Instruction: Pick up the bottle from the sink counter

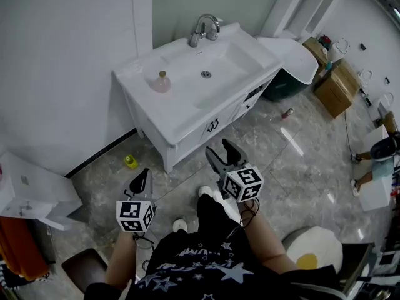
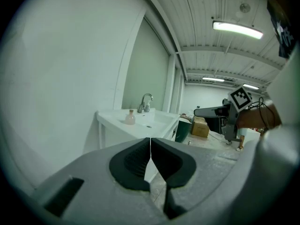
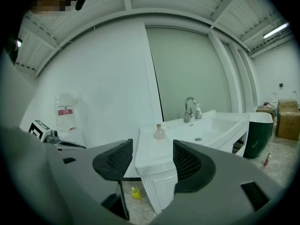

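On the white ceramic sink counter [image 1: 187, 114], at its end away from the chrome tap [image 1: 204, 30], the small pink round-bellied bottle [image 1: 162, 82] stood upright. Short of the counter, the right gripper [image 1: 222, 151] faced it, jaws spread and empty, seemingly ready to reach; the left gripper [image 1: 143, 179], pressed together, hung idle.

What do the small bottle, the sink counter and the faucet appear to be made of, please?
Bottle: looks like translucent pinkish glass or plastic, with a tan, cork-like stopper; too small to settle.
Sink counter: glossy white, likely ceramic, judging by its smooth moulded basin.
Faucet: shiny metal, probably chrome, with bright reflections.
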